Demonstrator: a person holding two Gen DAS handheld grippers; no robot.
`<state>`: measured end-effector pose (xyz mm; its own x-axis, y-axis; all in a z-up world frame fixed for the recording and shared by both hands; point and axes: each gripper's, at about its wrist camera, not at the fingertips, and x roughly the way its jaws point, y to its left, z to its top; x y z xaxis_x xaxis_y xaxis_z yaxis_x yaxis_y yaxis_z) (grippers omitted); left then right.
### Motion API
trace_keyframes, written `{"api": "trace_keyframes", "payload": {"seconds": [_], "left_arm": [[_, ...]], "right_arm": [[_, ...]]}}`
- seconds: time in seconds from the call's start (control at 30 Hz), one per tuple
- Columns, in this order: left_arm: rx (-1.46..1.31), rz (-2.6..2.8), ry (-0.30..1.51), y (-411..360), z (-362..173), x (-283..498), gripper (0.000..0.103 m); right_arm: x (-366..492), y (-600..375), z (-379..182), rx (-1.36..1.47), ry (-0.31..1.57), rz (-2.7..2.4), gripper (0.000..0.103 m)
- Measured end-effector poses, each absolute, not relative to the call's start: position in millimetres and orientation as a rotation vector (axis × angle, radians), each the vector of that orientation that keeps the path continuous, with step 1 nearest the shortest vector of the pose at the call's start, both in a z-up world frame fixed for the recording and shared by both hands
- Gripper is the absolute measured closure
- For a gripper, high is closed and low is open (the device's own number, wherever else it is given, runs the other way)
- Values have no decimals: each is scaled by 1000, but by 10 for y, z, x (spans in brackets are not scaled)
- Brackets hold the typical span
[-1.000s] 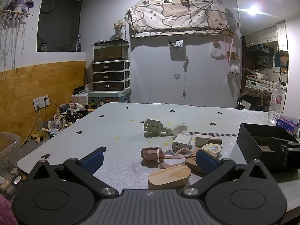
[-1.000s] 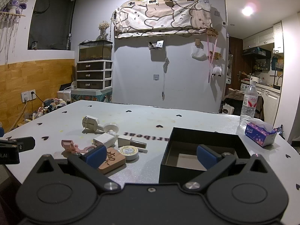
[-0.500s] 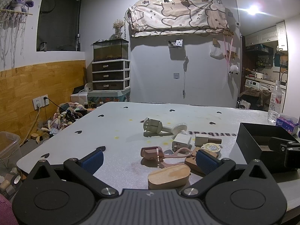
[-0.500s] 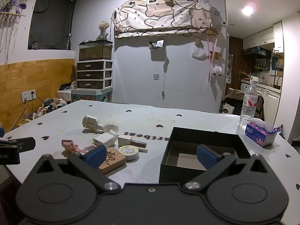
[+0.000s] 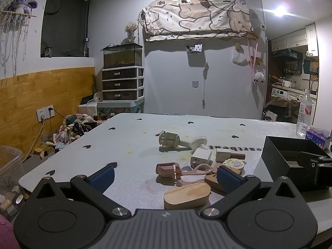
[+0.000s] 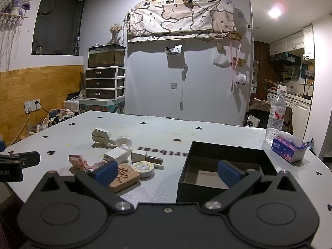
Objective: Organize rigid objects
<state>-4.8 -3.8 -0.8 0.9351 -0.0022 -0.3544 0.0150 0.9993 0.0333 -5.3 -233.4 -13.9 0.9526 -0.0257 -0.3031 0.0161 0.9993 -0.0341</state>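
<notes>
Both the left gripper (image 5: 165, 177) and right gripper (image 6: 166, 171) hang spread and empty; the oval wooden block (image 5: 186, 195), lower centre, probably suits a level, square pinch toward the black box (image 6: 226, 167).

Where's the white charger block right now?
The white charger block lies mid-pile in the right wrist view, left of the black box, between the pink clip and the beige block.
</notes>
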Motion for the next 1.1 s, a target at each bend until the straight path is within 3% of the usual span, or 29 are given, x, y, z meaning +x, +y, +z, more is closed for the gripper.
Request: {"api": "trace_keyframes", "payload": {"seconds": [0.53, 1.1], "left_arm": [[24, -7, 386, -131, -156, 49, 0], [5, -22, 561, -206, -494, 445, 0]], "right_arm": [[-32, -2412, -149, -14, 317, -55, 0], [211, -3565, -287, 120, 384, -344, 0]]}}
